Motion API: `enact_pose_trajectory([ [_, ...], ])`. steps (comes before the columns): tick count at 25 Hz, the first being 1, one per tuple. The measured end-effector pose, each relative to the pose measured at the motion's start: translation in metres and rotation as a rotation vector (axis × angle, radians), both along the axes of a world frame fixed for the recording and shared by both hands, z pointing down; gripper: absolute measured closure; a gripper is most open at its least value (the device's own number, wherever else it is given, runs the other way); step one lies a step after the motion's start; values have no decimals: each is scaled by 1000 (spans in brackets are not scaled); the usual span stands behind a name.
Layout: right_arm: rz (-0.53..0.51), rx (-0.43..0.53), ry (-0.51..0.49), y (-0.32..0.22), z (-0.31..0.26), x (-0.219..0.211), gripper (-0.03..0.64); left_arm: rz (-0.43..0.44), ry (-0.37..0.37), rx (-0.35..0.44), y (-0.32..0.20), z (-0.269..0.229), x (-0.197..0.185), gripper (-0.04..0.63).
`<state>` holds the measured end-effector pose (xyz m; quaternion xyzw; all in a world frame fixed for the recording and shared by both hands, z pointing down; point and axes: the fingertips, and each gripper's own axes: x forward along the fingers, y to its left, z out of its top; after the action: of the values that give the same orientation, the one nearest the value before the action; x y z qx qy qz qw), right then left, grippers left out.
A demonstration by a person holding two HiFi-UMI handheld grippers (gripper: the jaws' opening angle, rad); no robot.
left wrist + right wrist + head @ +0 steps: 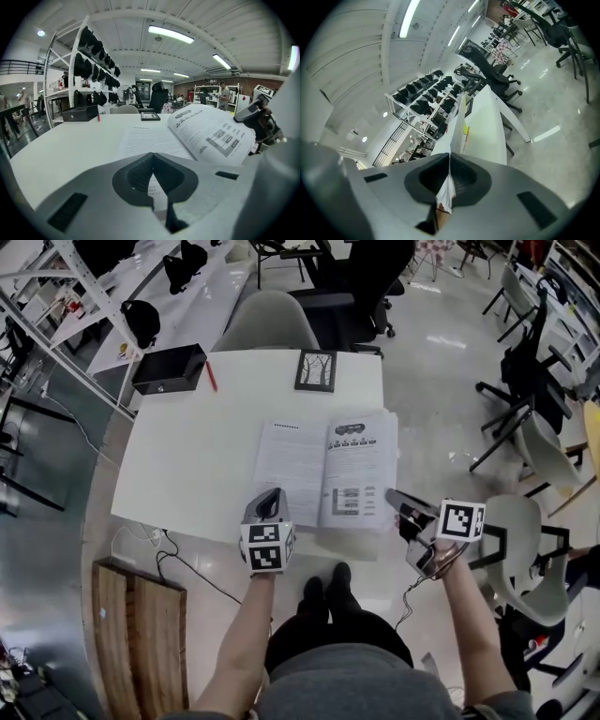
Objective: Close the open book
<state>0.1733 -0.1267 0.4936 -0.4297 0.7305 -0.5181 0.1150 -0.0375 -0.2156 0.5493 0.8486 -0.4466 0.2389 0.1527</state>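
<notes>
A: Tell what shows in the head view alone

B: Takes in the whole white bench (pixel 187 465) from above. Places the open book (pixel 323 470) toward the near right corner, with a black box (pixel 169 368), a red pen (pixel 212 377) and a framed picture (pixel 316 370) along the far edge, well apart from the book. Sets both tools in one frame too: left gripper (pixel 272 495) at the book's near left corner, right gripper (pixel 391 494) at the outer edge of the right-hand page.

A: And from the left gripper view?

B: Looks low across the left page, lying flat on the bench, and catches the right-hand pages arched up off it, hard to judge from above. Also catches the right gripper at the far right, just beside those raised pages. Shows the left jaws closed tip to tip over the near edge of the left page. Printed paper visible in the slot behind the tips; cannot tell whether pinched there or merely underneath.

A: From the right gripper view?

B: Sees the book edge-on, as a thin white sheet running away from the jaws toward the bench top. Shows the right jaws pressed together on that sheet, with paper caught between them and hanging out below
</notes>
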Motion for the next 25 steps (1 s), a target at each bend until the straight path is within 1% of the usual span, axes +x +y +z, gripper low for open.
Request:
enact_pose_trajectory([
  [5,-34,45,-10,-10,-15,-14,604,-53,-12,-16,-2,5,-23,590],
  [11,-74,71,-26,-21,-27,-36,604,-100,-6,-59,0,9,-44,590],
  [15,-89,69,-30,-26,-25,-47,604,-135,0,-90,2,14,-57,590],
  [25,-161,86,-66,-48,-29,-88,604,-144,25,-141,8,24,-69,590],
])
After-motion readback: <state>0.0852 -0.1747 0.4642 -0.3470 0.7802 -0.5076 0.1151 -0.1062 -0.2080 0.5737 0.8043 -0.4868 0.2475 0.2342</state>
